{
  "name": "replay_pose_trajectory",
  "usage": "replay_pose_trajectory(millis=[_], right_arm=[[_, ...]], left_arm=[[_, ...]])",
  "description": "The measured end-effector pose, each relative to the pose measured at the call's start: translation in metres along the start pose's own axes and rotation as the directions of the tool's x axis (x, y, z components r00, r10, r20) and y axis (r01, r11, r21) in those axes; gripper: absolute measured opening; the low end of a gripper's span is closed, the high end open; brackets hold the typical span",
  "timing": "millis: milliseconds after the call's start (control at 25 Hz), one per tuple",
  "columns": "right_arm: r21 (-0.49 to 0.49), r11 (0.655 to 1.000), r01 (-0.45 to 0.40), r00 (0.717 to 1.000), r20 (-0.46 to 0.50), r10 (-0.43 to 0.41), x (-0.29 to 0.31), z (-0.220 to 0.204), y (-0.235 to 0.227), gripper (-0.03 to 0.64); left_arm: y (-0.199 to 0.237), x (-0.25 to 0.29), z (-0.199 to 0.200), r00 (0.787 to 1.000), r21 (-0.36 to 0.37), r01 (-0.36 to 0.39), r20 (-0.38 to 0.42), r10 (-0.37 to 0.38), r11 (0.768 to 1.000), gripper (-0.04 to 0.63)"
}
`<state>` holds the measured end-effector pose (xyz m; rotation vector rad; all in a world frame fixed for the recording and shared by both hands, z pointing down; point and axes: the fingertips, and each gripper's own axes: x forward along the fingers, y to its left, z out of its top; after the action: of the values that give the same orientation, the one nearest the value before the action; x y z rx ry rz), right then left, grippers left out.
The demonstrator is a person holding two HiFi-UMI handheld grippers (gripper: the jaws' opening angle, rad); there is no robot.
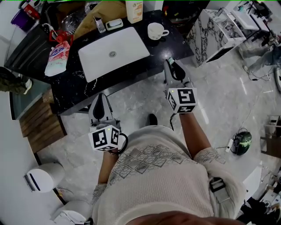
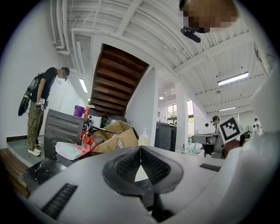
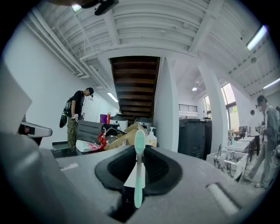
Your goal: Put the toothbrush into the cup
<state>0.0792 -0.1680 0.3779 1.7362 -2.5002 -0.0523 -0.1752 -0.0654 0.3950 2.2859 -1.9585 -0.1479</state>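
A black marble counter [image 1: 72,90] carries a white rectangular basin [image 1: 114,52] set into its middle. A white cup [image 1: 156,30] stands at the basin's 2 o'clock, a cream bottle [image 1: 134,11] at 1 o'clock, a small dish [image 1: 114,24] at 12, and a pink-printed pouch [image 1: 57,57] lies at 9.
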Motion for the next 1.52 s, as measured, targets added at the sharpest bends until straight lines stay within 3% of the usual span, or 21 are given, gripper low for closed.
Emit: replay_pose_trajectory(millis=[560, 840, 1160, 1520], right_arm=[[0.003, 0.998, 0.06, 0.998, -0.005, -0.06, -0.063, 0.003, 0.014, 0.057], [0.015, 0.999, 0.048, 0.999, -0.012, -0.048, -0.067, 0.0, 0.022, 0.057], [0.008, 1.0, 0.004, 1.0, 0.016, -0.004, -0.007, 0.007, 0.002, 0.057], [-0.017, 0.999, -0.032, 0.998, 0.05, 0.033, 0.096, 0.019, -0.053, 0.055]], left_arm=[[0.003, -0.043, -0.01, 0.999, -0.017, 0.022, -0.028, -0.023, 1.0, -0.002], [0.006, -0.056, -0.011, 0.999, -0.014, 0.016, -0.037, -0.017, 1.0, -0.001], [0.014, -0.034, -0.001, 0.999, 0.005, -0.053, -0.013, 0.053, 0.999, 0.0], [0.013, 0.014, 0.006, 0.987, 0.014, -0.162, 0.017, 0.162, 0.987, -0.001]])
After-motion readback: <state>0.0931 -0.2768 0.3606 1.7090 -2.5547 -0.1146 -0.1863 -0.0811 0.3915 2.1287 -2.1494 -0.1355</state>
